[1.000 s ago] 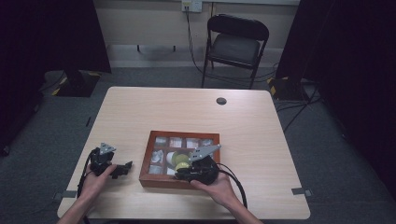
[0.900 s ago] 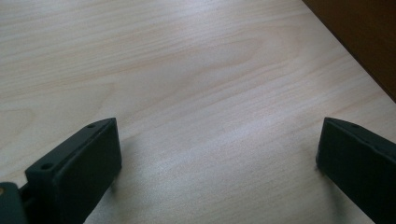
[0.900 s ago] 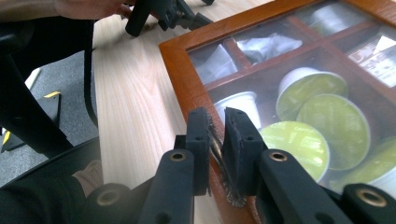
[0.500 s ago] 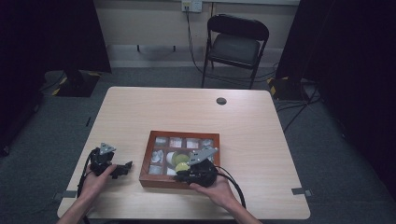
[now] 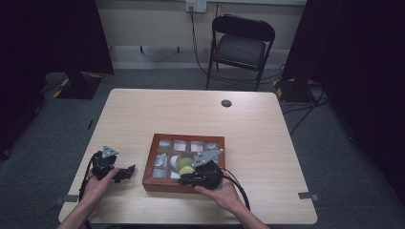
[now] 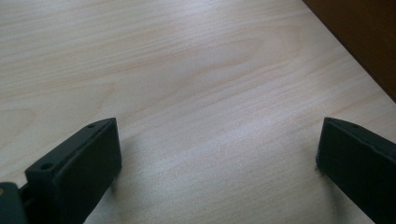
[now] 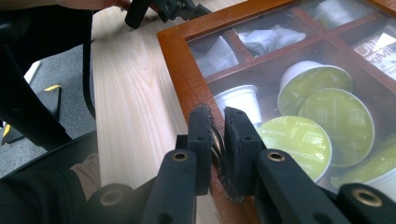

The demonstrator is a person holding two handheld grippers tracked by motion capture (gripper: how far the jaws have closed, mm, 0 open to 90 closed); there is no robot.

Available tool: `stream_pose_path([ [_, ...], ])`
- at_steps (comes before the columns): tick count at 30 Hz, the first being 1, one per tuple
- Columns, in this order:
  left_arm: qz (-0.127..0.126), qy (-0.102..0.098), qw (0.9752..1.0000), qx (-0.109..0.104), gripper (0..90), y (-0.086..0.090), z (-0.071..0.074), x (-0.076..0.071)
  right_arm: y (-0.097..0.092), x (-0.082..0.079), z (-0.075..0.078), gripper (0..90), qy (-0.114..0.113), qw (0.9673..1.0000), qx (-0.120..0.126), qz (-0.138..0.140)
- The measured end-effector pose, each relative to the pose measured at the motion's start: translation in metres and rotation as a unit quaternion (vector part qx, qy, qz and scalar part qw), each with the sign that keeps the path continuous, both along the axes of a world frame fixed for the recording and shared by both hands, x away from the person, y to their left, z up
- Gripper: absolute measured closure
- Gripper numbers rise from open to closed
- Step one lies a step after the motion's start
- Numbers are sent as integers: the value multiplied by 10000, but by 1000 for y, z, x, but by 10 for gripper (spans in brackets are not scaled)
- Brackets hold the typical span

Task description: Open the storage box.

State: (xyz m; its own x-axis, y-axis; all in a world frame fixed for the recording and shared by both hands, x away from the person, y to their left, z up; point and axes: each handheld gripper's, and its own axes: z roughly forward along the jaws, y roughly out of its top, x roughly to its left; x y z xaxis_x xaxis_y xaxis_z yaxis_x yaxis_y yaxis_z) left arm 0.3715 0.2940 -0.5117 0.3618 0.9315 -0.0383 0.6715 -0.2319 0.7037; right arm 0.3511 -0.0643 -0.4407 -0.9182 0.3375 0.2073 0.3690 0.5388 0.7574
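A brown wooden box (image 5: 152, 160) with a clear lid sits at the table's near middle. Its compartments hold green-topped coffee pods (image 7: 336, 119), a white pod (image 7: 239, 100) and pale packets. My right gripper (image 7: 218, 126) is at the box's front edge (image 7: 182, 70), shut on a small brass-coloured knob (image 7: 216, 142) on the lid's frame. In the high view the right gripper (image 5: 184, 180) lies over the box's near side. My left gripper (image 5: 128, 171) rests left of the box. Its jaws stand wide open over bare wood (image 6: 217, 158), with a box corner (image 6: 364, 42) to their right.
A black folding chair (image 5: 242, 43) stands beyond the far edge of the table. A dark round grommet (image 5: 226, 103) sits in the tabletop near the back. Cables trail from both grippers toward the person. The far half of the table is bare wood.
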Motion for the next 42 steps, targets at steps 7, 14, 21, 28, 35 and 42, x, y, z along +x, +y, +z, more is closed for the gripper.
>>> stream_pose_path([
  [7, 16, -7, 10000, -9, 0, 0, 0, 0, -2, 1, 9, 814, -23, 9999, 108, -45],
  [14, 18, -8, 10000, -11, 0, 0, 0, 0, -5, 2, 14, 813, -9, 9997, 203, -93],
  [21, 15, -6, 10000, -9, 0, 0, 0, 0, -6, 4, 18, 813, -6, 9995, 283, -109],
  [28, 18, -8, 10000, -12, 0, 0, 0, 0, -8, 5, 26, 813, -21, 9991, 402, -163],
  [35, 4, -1, 10000, 6, 0, 0, 0, 0, -8, 8, 30, 814, 32, 9987, 480, -181],
  [42, 15, -6, 10000, -8, 0, 0, 0, 0, -8, 10, 36, 814, 39, 9985, 517, -199],
])
